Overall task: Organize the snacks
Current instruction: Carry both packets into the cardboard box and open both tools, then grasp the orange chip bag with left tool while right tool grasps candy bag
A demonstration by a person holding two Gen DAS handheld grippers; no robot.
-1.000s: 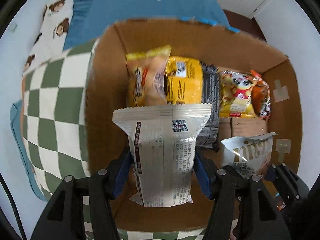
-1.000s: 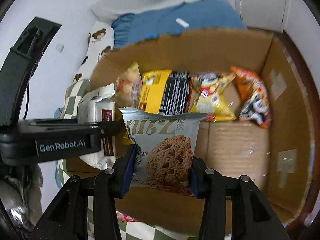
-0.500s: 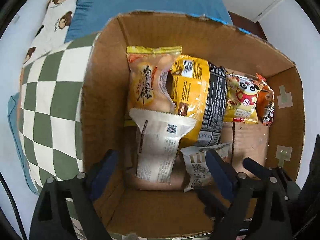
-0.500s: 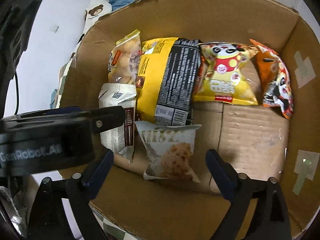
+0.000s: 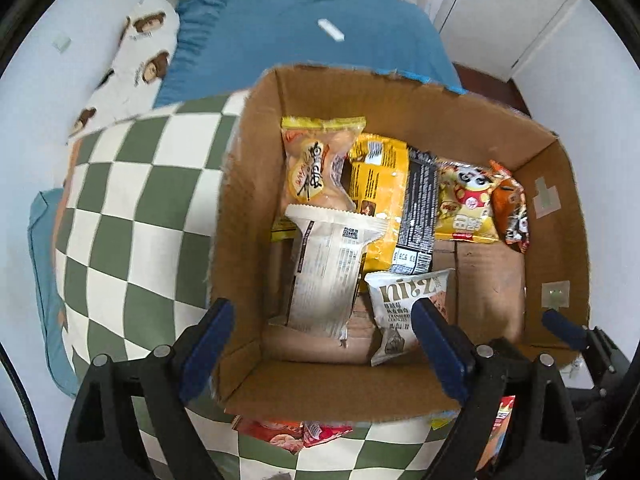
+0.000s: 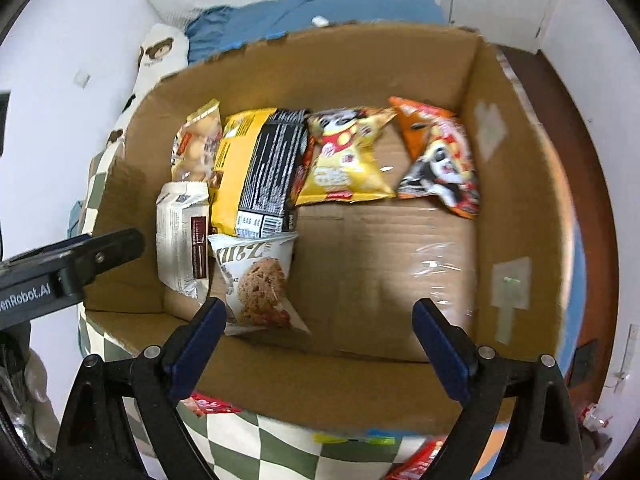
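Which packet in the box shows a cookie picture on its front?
The white cookie packet, nearest the right gripper. The white wrapper beside it shows only print; the others are yellow, black or orange.

A brown cardboard box [image 5: 248, 216] sits on a cloth [image 5: 132, 208] chequered in green and cream, beside a plain blue blanket [image 5: 288, 36] and a white pillow [image 5: 136, 60] printed with brown bears. Inside lie a cream packet [image 5: 324, 276] with dark small print, a white cookie packet [image 6: 256, 280] showing a brown biscuit, a yellow-and-black bag [image 6: 256, 168], a yellow-topped translucent bag [image 5: 316, 164] with orange lettering, a yellow panda-print bag [image 6: 344, 156] and an orange one [image 6: 440, 160] with a black-and-white face. Both tools are black with blue pads [image 6: 200, 336], and red wrappers [image 5: 288, 432] peek from under the box.
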